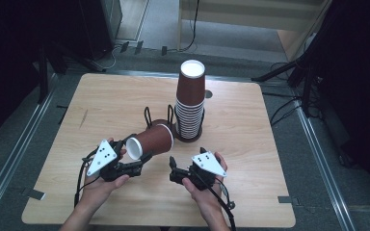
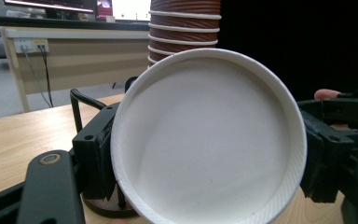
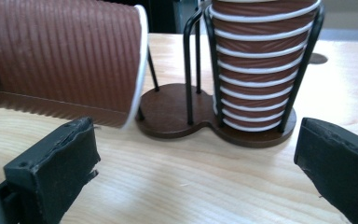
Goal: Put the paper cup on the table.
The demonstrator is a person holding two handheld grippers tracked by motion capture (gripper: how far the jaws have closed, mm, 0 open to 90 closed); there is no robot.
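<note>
A single brown ribbed paper cup (image 1: pixel 149 140) lies on its side at mid-frame in the high view, just left of the wire holder (image 1: pixel 173 126). The left tongs (image 1: pixel 136 165) grasp it at its white base, which faces that camera, probably so the open mouth can slide onto the empty post. The cup stack (image 1: pixel 191 103) fills the holder's other bay. The right tongs (image 1: pixel 172 166) hang released above the bench (image 1: pixel 250 159), lower centre. No writing is readable.
</note>
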